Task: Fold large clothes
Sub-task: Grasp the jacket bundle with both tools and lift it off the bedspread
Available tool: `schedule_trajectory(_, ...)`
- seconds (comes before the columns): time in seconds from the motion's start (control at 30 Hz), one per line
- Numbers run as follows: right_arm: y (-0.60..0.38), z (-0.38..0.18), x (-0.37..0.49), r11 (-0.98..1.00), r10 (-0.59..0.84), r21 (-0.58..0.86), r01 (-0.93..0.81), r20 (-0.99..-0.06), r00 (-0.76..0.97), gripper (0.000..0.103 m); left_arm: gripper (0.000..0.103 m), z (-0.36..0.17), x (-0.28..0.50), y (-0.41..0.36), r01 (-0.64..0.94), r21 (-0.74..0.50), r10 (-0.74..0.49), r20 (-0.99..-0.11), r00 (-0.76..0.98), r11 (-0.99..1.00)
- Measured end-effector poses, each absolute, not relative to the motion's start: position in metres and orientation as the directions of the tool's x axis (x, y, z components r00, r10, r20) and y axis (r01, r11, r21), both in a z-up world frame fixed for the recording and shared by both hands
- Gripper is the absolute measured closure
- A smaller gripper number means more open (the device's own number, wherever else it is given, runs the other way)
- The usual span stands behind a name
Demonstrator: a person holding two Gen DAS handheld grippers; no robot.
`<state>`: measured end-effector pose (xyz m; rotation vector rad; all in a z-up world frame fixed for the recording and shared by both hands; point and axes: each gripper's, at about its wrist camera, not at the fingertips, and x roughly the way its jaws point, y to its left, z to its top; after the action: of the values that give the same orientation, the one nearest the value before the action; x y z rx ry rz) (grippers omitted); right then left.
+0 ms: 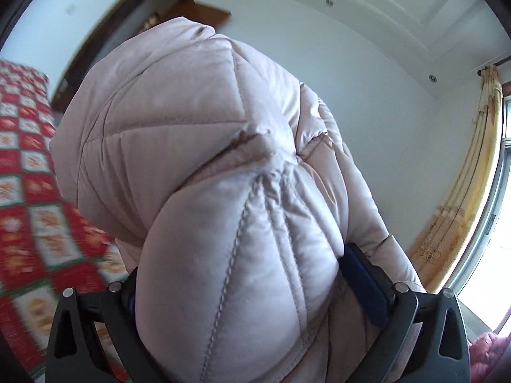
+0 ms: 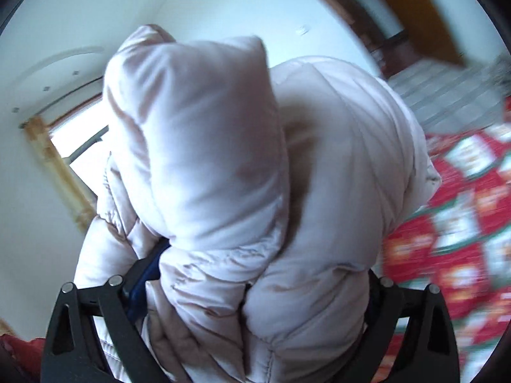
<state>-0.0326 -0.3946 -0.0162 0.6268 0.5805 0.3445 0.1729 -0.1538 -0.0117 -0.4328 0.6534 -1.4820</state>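
Observation:
A pale pink quilted puffer jacket (image 1: 198, 159) fills the left wrist view, bulging up between the black fingers. My left gripper (image 1: 242, 287) is shut on a thick fold of it; the blue pad of the right finger (image 1: 364, 287) shows, while padding covers the left one. In the right wrist view the same jacket (image 2: 223, 166) rises in puffy folds, and my right gripper (image 2: 252, 284) is shut on a bunch of it. A blue pad (image 2: 150, 271) peeks out on the left. Both grippers hold the jacket lifted, with the cameras tilted up toward the walls and ceiling.
A bed with a red, white and green checked cover lies at the left (image 1: 28, 191) and at the right (image 2: 463, 229). A wooden door (image 1: 191, 9), a yellow curtain (image 1: 463, 191) and a bright window (image 2: 83, 146) surround the scene.

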Motion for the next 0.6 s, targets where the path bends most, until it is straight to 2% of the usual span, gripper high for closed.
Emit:
schedule_trajectory(0.13,-0.443,-0.042,-0.042,0.819,0.31,0.572,0.052,-0.516,0.799,0.008,0.001,-0.054,0.185,-0.219,0.713,-0.696,-0.975,-0.203,-0.085,0.083)
schedule_trajectory(0.27,-0.459,-0.086,-0.02,0.856,0.185,0.479,0.192,-0.632,0.753,0.021,0.001,-0.112,0.209,-0.259,0.658,-0.715,-0.932,-0.36,-0.052,0.239)
schedule_trajectory(0.33,-0.463,-0.109,-0.009,0.882,0.138,0.417,0.221,-0.675,0.725,0.022,0.001,-0.125,0.217,-0.257,0.671,-0.67,-0.9,-0.436,-0.011,0.316)
schedule_trajectory(0.43,-0.453,-0.132,0.004,0.941,-0.04,0.21,0.265,-0.708,0.705,0.021,0.001,-0.129,0.229,-0.245,0.707,-0.557,-0.831,-0.55,0.08,0.436)
schedule_trajectory(0.5,-0.449,-0.145,-0.001,0.934,-0.072,0.204,0.293,-0.696,0.715,0.015,0.001,-0.128,0.233,-0.24,0.715,-0.511,-0.801,-0.588,0.113,0.476)
schedule_trajectory(0.6,-0.445,-0.146,-0.007,0.937,-0.125,0.157,0.313,-0.686,0.717,0.014,0.001,-0.113,0.221,-0.238,0.726,-0.398,-0.746,-0.623,0.234,0.56)
